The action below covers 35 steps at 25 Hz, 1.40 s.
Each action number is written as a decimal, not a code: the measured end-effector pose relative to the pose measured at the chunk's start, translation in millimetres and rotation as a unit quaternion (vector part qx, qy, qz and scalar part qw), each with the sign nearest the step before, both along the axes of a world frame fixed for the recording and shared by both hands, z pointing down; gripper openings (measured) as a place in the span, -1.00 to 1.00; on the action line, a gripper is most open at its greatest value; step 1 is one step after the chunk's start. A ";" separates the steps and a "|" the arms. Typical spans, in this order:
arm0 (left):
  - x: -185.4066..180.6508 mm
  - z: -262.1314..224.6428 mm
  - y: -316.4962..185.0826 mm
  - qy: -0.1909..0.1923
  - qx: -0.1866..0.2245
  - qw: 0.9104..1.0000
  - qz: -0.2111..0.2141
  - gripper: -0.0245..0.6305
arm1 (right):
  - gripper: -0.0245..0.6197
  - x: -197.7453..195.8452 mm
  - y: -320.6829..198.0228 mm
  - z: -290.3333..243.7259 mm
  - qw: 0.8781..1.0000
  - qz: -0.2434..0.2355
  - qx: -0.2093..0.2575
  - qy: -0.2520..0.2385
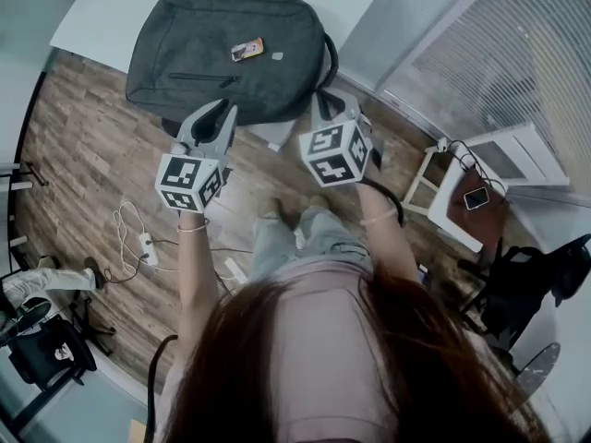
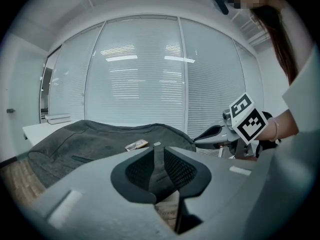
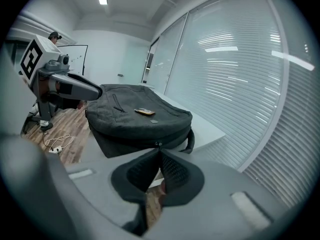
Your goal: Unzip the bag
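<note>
Nearest the person, the left gripper (image 1: 224, 110) (image 2: 159, 152) hangs just short of the backpack (image 1: 222, 49) (image 2: 95, 144) (image 3: 135, 121), above the wooden floor (image 1: 83, 155). Its jaws stand a little apart with a narrow gap between the pads. Nothing sits in that gap, and only the grey fabric further off shows through it.

Beside it, the right gripper (image 1: 319, 94) (image 3: 159, 152) reaches the near edge of the backpack, by the looped side handle (image 1: 331, 58) (image 3: 190, 139). Its jaws are drawn together at the tips. A small metal zip pull (image 3: 159, 144) sits right at those tips and seems to be pinched there, though it is too small to be sure.

The backpack is dark grey and lies flat on the corner of a white table (image 1: 102, 12) (image 3: 210, 129), its near edge overhanging slightly. Its panel lies closed, so its inside cannot be seen. On top of it rests a small tan and orange object (image 1: 247, 50) (image 2: 136, 145) (image 3: 146, 112), with a little grey tag (image 1: 277, 55) just beside it. A short front pocket zip (image 1: 203, 77) (image 3: 117, 104) runs across the panel and looks shut.

Beyond the table, pale window blinds (image 2: 140, 69) (image 3: 235, 69) fill the wall.
</note>
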<state>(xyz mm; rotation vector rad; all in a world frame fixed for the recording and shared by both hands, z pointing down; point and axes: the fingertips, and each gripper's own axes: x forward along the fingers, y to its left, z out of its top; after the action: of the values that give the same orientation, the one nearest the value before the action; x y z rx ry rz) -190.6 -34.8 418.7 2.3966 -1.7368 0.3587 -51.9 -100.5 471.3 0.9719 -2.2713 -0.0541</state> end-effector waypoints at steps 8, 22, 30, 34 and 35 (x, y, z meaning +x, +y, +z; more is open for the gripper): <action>40.0 -13.2 -12.4 -0.006 -0.007 1.000 0.026 -0.64 | -0.89 0.5 0.9 -0.9 1.000 -0.021 -0.008 -0.012; 82.6 -5.2 -32.1 -0.033 -0.049 0.998 0.035 -0.52 | -0.89 -0.3 1.5 -6.6 0.995 -0.085 -0.024 -0.040; 102.1 5.1 -44.0 -0.052 -0.095 0.993 0.041 -0.52 | -0.89 -0.5 0.3 -6.6 0.994 -0.098 -0.028 -0.042; 106.6 14.2 -46.6 -0.086 -0.132 0.986 0.053 -0.52 | -0.89 -1.5 0.3 -7.6 0.994 -0.100 -0.030 -0.041; 107.4 15.4 -46.9 -0.092 -0.137 0.985 0.056 -0.52 | -0.89 -1.3 0.8 -8.1 0.994 -0.101 -0.030 -0.041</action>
<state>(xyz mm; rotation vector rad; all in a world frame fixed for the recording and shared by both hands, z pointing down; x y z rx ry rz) -83.2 -81.7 434.1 2.3246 -1.5069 0.8030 -53.3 -99.7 463.1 0.7220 -2.4262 -0.0334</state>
